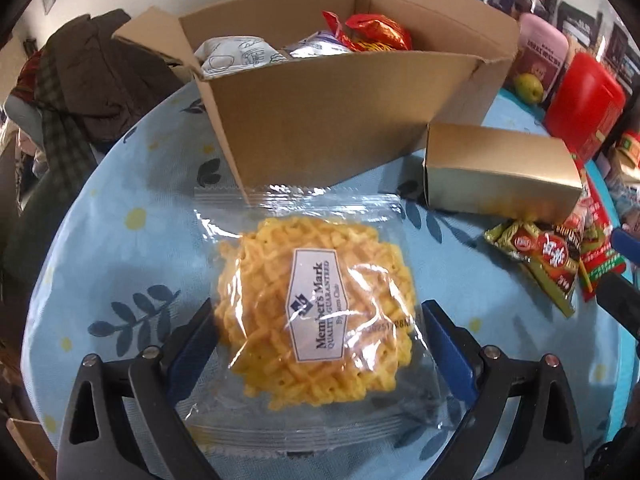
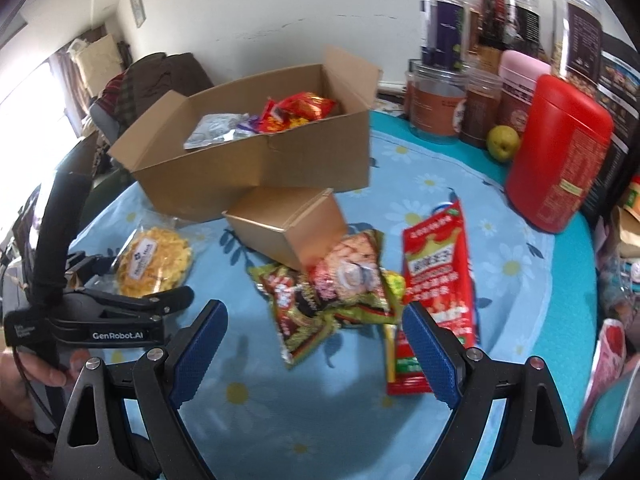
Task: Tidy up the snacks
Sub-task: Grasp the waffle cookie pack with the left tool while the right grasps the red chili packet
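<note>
Lying flat on the light blue tablecloth with daisies and dark leaves [image 1: 120,240] is a clear plastic bag with a round yellow lattice cracker inside [image 1: 316,308]. It has a white label with dark letters. The left gripper [image 1: 316,320] has its two blue fingers spread wide, one on each side of the bag. I cannot tell if the pads touch the bag.

Just behind the bag stands a big open brown cardboard box [image 1: 328,120]. Inside it are a white and silver packet [image 2: 216,130] and shiny red snack packets [image 2: 300,114].

A small gold cardboard box [image 2: 288,224] lies on its side just in front of the big box. A green and red crinkly snack packet [image 2: 332,292] touches its front end. Beside that lies a long red snack pouch [image 2: 436,280].

The right gripper [image 2: 316,344] has its blue fingers wide apart too, with nothing squeezed. The green and red packet shows between the fingertips, with the red pouch by one finger.

At the back of the table stand a tall red plastic tub [image 2: 560,160], a yellow-green pear [image 2: 502,142] and clear jars with dark labels [image 2: 448,40]
</note>
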Tool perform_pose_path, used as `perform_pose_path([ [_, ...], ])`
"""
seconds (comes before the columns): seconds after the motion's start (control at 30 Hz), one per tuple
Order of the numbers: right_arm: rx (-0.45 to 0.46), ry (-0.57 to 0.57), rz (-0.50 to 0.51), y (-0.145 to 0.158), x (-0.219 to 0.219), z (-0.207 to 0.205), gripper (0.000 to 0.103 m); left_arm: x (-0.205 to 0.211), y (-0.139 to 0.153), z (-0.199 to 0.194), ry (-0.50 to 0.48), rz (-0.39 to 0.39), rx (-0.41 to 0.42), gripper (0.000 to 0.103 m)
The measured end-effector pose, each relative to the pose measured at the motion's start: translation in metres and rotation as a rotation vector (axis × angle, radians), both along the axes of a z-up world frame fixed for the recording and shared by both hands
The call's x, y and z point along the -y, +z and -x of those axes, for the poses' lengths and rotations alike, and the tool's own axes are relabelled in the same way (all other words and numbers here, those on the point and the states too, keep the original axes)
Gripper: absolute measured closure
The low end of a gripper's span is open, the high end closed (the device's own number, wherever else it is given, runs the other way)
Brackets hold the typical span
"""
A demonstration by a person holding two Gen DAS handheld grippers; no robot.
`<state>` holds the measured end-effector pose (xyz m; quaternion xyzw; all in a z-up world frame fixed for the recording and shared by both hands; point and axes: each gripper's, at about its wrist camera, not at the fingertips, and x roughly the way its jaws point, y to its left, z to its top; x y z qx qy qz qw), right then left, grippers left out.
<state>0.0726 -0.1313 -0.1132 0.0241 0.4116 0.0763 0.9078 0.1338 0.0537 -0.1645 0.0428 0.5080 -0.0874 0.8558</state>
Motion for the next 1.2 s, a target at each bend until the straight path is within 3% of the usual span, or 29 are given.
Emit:
perform_pose_path([
  [0.07, 0.001, -0.022, 0.008, 0.000, 0.007, 0.002, 0.013, 0.000, 0.001, 0.000, 0.010, 0.008, 0.017, 0.013],
  [0.17, -0.001, -0.056, 0.025, -0.001, 0.018, 0.003, 0.013, 0.002, 0.004, 0.001, -0.002, 0.021, 0.018, 0.018],
  [0.47, -0.031, -0.149, 0.065, -0.012, 0.049, 0.001, 0.013, 0.032, 0.009, 0.012, -0.099, 0.081, -0.020, 0.019],
  [0.53, -0.042, -0.157, 0.069, -0.016, 0.054, -0.001, 0.021, 0.039, 0.009, 0.013, -0.115, 0.084, -0.026, 0.019],
  [0.7, -0.078, -0.166, 0.079, -0.023, 0.058, -0.005, 0.058, 0.043, 0.008, 0.015, -0.115, 0.082, -0.032, 0.019],
  [0.87, -0.035, -0.148, 0.075, -0.014, 0.055, 0.002, 0.070, 0.042, 0.008, 0.016, -0.107, 0.082, -0.035, 0.019],
  [1.07, 0.000, -0.115, 0.107, -0.008, 0.043, 0.003, 0.074, 0.044, 0.008, 0.014, -0.110, 0.085, -0.036, 0.019],
  [1.2, -0.008, -0.110, 0.088, -0.010, 0.044, -0.003, 0.085, 0.043, 0.008, 0.015, -0.114, 0.084, -0.031, 0.019],
])
